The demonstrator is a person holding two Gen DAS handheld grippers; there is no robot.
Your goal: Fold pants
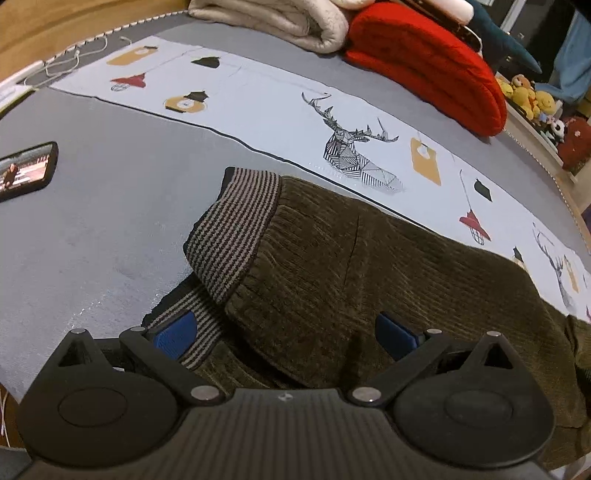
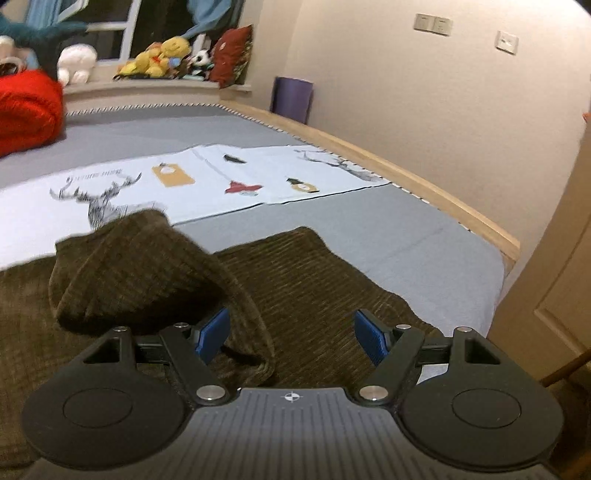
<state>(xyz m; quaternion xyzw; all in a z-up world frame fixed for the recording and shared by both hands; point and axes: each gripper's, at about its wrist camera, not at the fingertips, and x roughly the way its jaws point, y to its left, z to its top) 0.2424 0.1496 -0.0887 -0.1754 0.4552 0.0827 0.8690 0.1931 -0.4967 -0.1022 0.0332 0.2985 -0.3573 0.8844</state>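
Dark olive ribbed pants (image 1: 351, 266) lie on the grey bed (image 1: 92, 229). Their striped cuff (image 1: 236, 229) is folded over a second striped cuff (image 1: 192, 332) beneath it. My left gripper (image 1: 284, 336) is open, its blue pads (image 1: 173, 332) either side of the cuff end, low over the fabric. In the right wrist view the pants (image 2: 314, 280) spread across the bed with a raised, bunched fold (image 2: 140, 269) at the left. My right gripper (image 2: 291, 336) is open, with the fold's edge lying between its blue pads (image 2: 369, 339).
A printed light-blue cloth (image 1: 277, 110) lies behind the pants. A phone (image 1: 26, 170) lies at the left on the bed. A red blanket (image 1: 424, 62) and a beige blanket (image 1: 273, 22) are stacked at the back. The wooden bed edge (image 2: 406, 173) and a wall are at the right.
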